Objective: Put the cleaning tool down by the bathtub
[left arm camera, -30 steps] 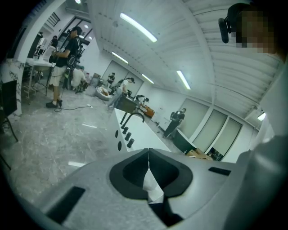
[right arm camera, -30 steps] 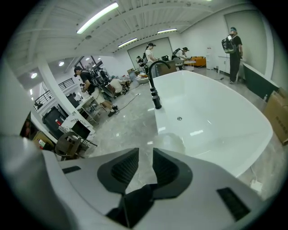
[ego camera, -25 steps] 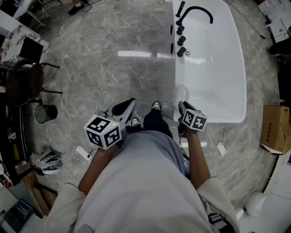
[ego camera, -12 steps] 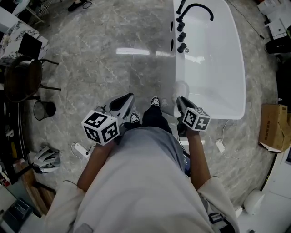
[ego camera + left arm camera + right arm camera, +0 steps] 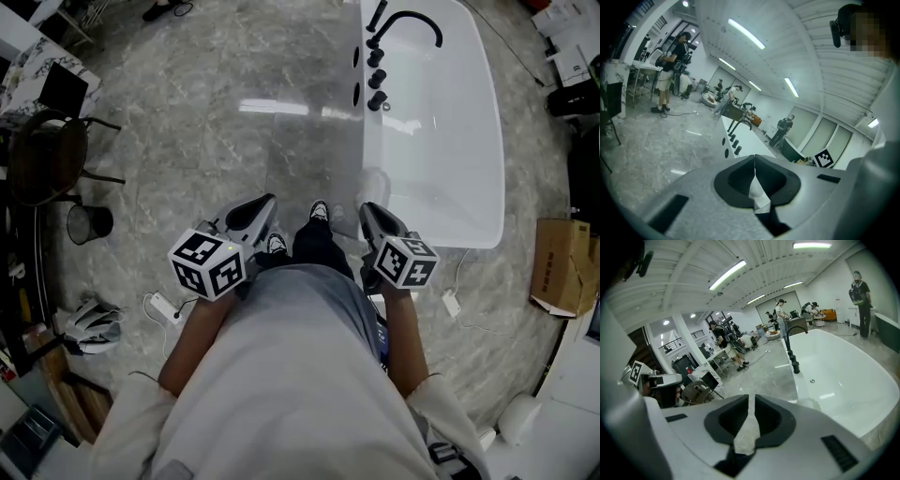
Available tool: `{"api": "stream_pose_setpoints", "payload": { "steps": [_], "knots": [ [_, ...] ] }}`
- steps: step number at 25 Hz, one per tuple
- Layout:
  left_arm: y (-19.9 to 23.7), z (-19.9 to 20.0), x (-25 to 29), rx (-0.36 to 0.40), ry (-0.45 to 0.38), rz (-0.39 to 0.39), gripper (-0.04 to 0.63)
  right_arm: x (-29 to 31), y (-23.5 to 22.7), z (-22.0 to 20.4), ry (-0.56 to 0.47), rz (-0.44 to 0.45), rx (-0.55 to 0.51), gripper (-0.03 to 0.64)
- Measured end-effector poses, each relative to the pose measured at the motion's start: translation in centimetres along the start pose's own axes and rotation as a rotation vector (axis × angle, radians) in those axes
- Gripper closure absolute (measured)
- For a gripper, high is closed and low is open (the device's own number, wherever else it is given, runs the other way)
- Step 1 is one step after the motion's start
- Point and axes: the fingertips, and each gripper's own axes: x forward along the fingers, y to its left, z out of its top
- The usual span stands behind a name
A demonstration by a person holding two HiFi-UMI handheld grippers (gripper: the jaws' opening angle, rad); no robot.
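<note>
The white bathtub [image 5: 441, 141] with its black faucet [image 5: 405, 22] lies ahead on the right; it also fills the right of the right gripper view [image 5: 843, 376]. A pale, see-through object [image 5: 375, 185], perhaps the cleaning tool, stands on the floor against the tub's near left side. My right gripper [image 5: 367, 209] hangs just short of it, jaws nearly touching, nothing between them [image 5: 751, 397]. My left gripper [image 5: 266, 201] is held over the floor left of my shoe, jaw tips together and empty [image 5: 754, 156].
The grey marble floor [image 5: 206, 112] spreads to the left. A black mesh bin [image 5: 89, 222] and a dark chair [image 5: 42, 164] stand far left. A cardboard box [image 5: 555, 265] sits right of the tub, a white plug [image 5: 451, 302] and cable near its end. People stand in the background.
My right gripper has drawn back a little toward my body and to the left. The left gripper has barely shifted. The see-through object has stayed by the tub.
</note>
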Motion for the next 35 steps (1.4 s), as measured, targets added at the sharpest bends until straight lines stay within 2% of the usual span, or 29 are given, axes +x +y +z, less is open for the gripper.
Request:
{"api": "stream_pose_setpoints", "payload": {
  "steps": [8,17,20,24,28,35],
  "knots": [
    [-0.2,-0.2,0.0,-0.002,-0.002,0.004,0.587,-1.5,2.8,1.4,-0.005,0.071,-0.030,0.583],
    [0.1,-0.2,-0.6,0.026,0.006,0.002,0.588,-3.4,6.2,3.9,-0.086,0.134,-0.028,0.588],
    [0.1,0.2,-0.8,0.034,-0.020,0.009,0.587,-3.9,6.6,4.2,-0.100,0.131,-0.054,0.591],
    [0.3,0.7,-1.2,0.048,-0.037,0.016,0.588,-4.3,7.6,4.5,-0.127,0.168,-0.051,0.598],
    [0.3,1.0,-0.9,0.052,-0.036,0.027,0.588,-4.4,7.8,4.8,-0.115,0.151,-0.097,0.604],
    [0.5,0.7,-0.8,0.058,-0.024,0.085,0.588,-4.5,7.3,4.8,-0.102,0.124,-0.109,0.605]
  ]
}}
